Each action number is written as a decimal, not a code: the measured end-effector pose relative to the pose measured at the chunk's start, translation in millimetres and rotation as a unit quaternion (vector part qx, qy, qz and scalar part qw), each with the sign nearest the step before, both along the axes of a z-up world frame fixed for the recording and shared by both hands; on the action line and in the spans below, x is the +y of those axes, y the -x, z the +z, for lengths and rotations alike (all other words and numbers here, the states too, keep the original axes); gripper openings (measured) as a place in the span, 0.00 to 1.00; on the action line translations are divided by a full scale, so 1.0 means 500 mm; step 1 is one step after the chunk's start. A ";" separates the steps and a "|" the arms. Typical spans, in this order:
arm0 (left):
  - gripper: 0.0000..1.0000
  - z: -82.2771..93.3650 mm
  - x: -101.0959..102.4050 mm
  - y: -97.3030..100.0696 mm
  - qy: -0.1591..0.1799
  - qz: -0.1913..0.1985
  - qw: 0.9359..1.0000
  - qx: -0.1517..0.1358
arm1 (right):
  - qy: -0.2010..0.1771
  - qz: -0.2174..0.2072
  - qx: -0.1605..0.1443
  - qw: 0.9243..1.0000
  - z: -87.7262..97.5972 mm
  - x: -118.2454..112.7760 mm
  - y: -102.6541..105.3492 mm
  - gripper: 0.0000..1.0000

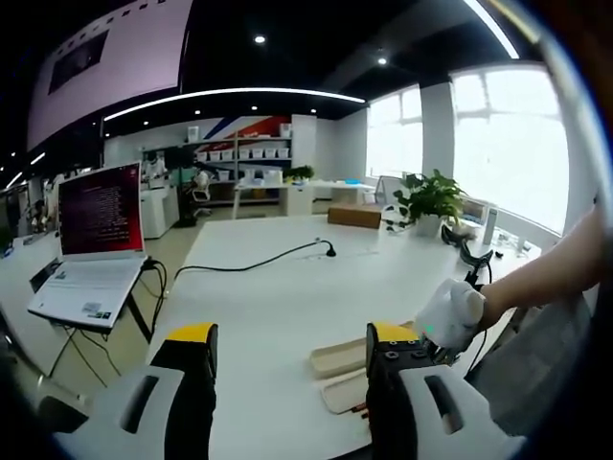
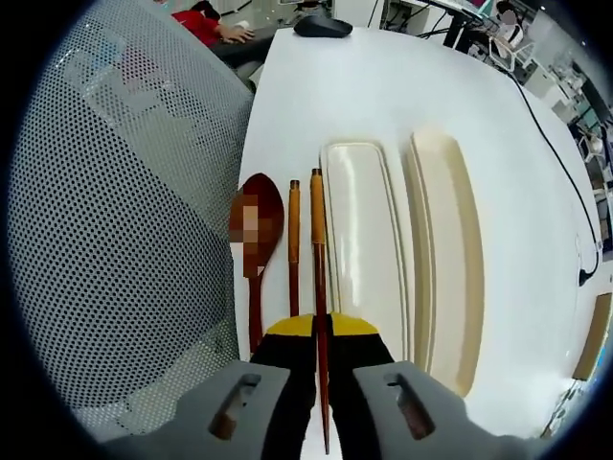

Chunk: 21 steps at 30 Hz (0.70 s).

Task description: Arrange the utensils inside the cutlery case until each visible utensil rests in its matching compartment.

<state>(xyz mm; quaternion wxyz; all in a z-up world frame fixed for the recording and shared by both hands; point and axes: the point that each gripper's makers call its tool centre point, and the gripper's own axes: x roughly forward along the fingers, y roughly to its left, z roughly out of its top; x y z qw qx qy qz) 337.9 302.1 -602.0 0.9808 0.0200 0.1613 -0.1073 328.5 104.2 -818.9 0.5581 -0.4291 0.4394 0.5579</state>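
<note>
Right gripper (image 2: 321, 331) jaws clamped on a chopstick (image 2: 317, 259) beside the case (image 2: 369, 240); left gripper (image 1: 292, 347) jaws apart above the counter (image 1: 278, 297).

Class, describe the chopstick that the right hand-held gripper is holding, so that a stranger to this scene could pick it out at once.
Start at the white table and find the cream cutlery case lying open on it. Left of the case lie a wooden spoon and two brown chopsticks. The held chopstick is the one nearest the case, the only one pinched between the yellow-tipped jaws of the right hand-held gripper.
</note>
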 end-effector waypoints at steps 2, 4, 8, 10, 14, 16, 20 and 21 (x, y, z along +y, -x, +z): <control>0.64 0.000 0.000 0.000 0.000 0.000 1.000 0.000 | 0.003 0.001 0.003 1.000 0.001 -0.003 0.003 0.00; 0.64 0.000 0.000 0.000 0.001 0.000 1.000 0.000 | 0.004 0.005 -0.003 1.000 0.002 -0.005 -0.001 0.00; 0.64 0.000 0.001 -0.001 0.001 0.001 1.000 0.000 | 0.000 0.003 0.004 1.000 0.013 -0.004 0.000 0.00; 0.64 0.001 0.001 -0.001 0.001 0.000 1.000 -0.001 | -0.003 0.004 0.000 1.000 0.020 -0.002 -0.004 0.00; 0.64 0.000 0.000 -0.001 0.001 0.000 1.000 0.000 | -0.006 0.003 0.001 1.000 0.028 0.001 -0.005 0.00; 0.64 0.001 -0.001 -0.001 0.001 0.000 1.000 0.000 | -0.008 0.004 -0.001 1.000 0.032 0.003 -0.005 0.00; 0.64 0.002 -0.003 0.001 0.001 0.000 1.000 0.000 | -0.012 0.005 -0.003 1.000 0.040 0.006 -0.007 0.00; 0.64 0.002 -0.004 0.001 0.001 0.000 1.000 0.000 | -0.013 0.006 -0.003 1.000 0.040 0.006 -0.007 0.00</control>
